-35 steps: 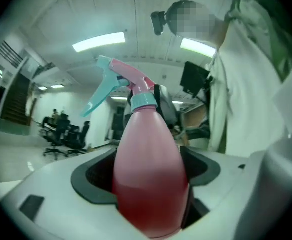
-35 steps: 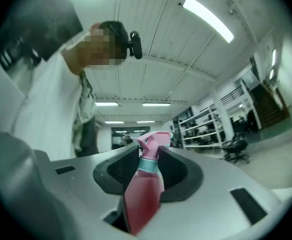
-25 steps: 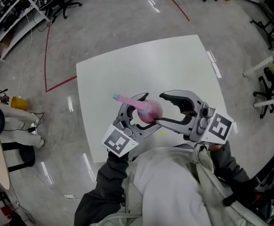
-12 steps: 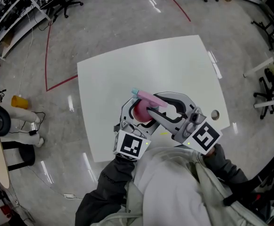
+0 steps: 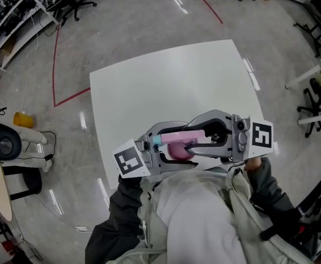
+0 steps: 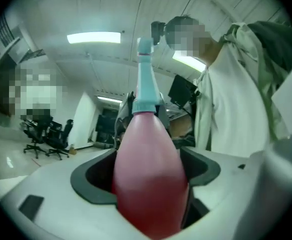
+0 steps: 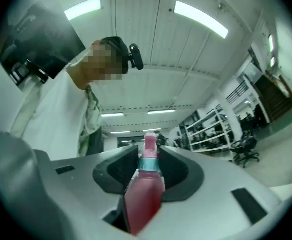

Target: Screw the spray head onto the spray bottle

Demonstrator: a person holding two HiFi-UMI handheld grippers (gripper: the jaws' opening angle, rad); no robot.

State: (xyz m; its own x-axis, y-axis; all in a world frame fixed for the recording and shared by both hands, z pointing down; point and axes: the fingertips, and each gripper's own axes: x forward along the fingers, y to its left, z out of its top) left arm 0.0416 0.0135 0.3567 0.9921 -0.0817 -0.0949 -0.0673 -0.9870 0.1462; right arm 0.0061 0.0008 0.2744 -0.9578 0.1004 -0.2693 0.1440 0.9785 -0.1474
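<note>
A pink spray bottle [image 5: 177, 150] hangs over the near edge of the white table [image 5: 177, 81], and its pink spray head [image 5: 183, 136] with a teal tip [image 5: 156, 140] points left. My left gripper [image 5: 168, 147] comes in from the left, shut on the bottle's round body [image 6: 148, 184]. In the left gripper view [image 6: 148, 174] a teal neck [image 6: 147, 91] rises from that body. My right gripper [image 5: 196, 141] comes in from the right. Its pads [image 7: 178, 171] press the pink upper part [image 7: 143, 199] below a teal collar [image 7: 148, 164]. The joint between head and bottle is hidden.
The person's pale jacket [image 5: 193, 219] fills the bottom of the head view. Office chairs [image 5: 75, 1] and shelving [image 5: 6, 10] stand at the far left. A red floor line [image 5: 55, 65] and a yellow object [image 5: 21, 120] lie left of the table.
The right gripper, which stood open beside the bottle, has closed on the spray head. Both grippers have shifted towards the near table edge, and the nozzle has swung from upper left to left.
</note>
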